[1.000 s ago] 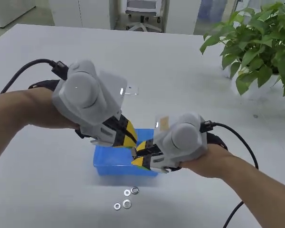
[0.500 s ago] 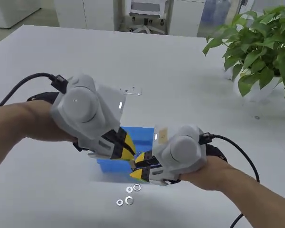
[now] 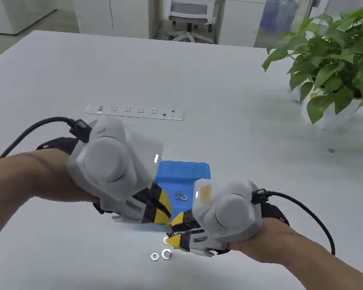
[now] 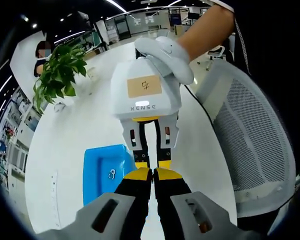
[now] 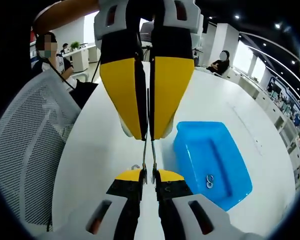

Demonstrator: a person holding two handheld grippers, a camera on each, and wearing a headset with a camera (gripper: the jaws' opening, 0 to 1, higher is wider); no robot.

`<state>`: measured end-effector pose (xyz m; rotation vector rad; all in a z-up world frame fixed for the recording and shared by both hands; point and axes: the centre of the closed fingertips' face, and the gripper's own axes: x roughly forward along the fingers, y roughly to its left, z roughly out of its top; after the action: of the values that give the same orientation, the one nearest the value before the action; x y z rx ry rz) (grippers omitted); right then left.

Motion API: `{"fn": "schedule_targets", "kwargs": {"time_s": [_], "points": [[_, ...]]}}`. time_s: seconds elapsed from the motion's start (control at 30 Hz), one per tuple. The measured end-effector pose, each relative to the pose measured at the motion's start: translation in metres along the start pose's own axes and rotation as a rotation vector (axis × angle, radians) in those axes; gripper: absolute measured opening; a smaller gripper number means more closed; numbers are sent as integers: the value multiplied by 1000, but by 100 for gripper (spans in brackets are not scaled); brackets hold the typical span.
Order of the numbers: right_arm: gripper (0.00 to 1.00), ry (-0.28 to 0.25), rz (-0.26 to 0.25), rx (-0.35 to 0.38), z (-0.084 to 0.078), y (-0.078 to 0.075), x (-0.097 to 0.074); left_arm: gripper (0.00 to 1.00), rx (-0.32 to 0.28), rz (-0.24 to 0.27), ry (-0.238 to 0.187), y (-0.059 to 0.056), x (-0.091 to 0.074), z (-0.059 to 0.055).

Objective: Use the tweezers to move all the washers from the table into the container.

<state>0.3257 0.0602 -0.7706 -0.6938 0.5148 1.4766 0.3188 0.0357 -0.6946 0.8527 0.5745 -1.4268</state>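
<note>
pose: left gripper (image 3: 160, 211) and right gripper (image 3: 176, 237) meet tip to tip, low over the table (image 3: 260, 121) at the near edge of the blue container (image 3: 190, 171) | tool: both jaw pairs pressed onto the tweezers (image 5: 148, 152) spanning them | washers: loose washers (image 3: 161, 255) on the table just below the tips; other washers (image 3: 181, 196) in the container | around: power strip (image 3: 136, 111) and plant (image 3: 333, 54) well beyond

The left gripper view rides on the left hand-held gripper (image 4: 152, 176). It faces along that unit's jaws, head-on and at close range, into the right hand-held gripper (image 4: 152, 163). The right gripper view looks the opposite way, so the two views face each other, tip to tip. The head view looks from above and behind, forward and down onto the bench (image 3: 242, 103), with both units near its lower edge. All three views share the blue container (image 3: 190, 172). The head view and the left gripper view share the plant (image 3: 333, 54).
</note>
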Motion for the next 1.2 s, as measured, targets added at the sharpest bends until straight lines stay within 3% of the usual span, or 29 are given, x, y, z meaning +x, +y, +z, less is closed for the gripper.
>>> {"fn": "schedule_targets", "kwargs": {"time_s": [0.47, 1.0, 1.2], "points": [[12, -4, 32, 20, -5, 15, 12, 6, -29, -11, 12, -13, 9, -12], [13, 1, 54, 33, -9, 22, 21, 6, -46, -23, 25, -20, 18, -20], [13, 2, 49, 38, -10, 20, 20, 6, -51, -13, 12, -15, 20, -18]]}}
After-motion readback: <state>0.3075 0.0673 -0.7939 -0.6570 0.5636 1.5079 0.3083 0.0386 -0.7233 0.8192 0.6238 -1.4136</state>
